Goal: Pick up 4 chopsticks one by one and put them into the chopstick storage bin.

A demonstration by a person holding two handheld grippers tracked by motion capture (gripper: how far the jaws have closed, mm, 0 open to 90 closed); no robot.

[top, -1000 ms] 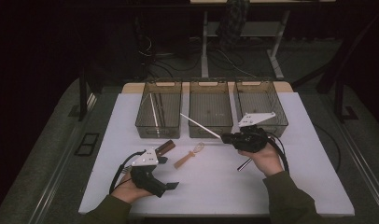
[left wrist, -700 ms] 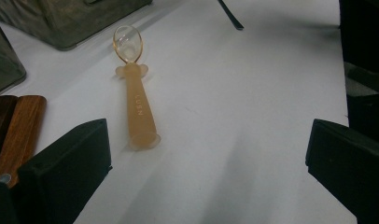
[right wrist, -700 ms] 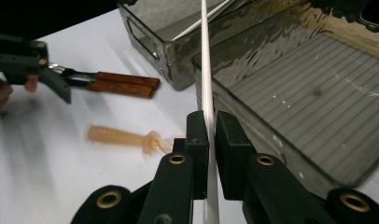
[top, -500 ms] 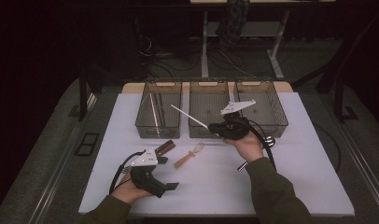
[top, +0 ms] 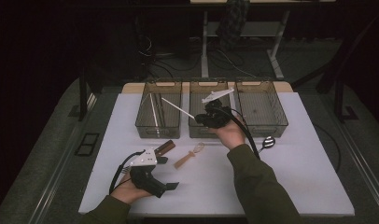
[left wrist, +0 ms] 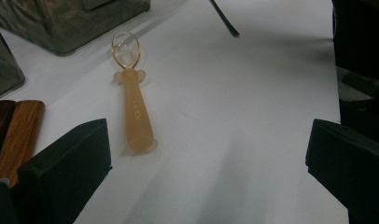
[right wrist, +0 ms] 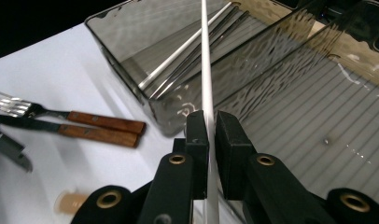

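My right gripper is shut on a thin white stick, held in the air over the front of the middle bin. The stick points up and left, and its far end reaches over the left bin. That bin holds several similar sticks. My left gripper rests open on the white table, jaws wide apart. An orange plastic spoon lies just ahead of it.
A wooden-handled fork and knife lie side by side left of the spoon. A dark spoon lies on the table by the right bin. Cables trail from both grippers.
My right gripper has carried the stick leftward and a little up, from near the right bin to the front of the middle bin. The left gripper has stayed put.
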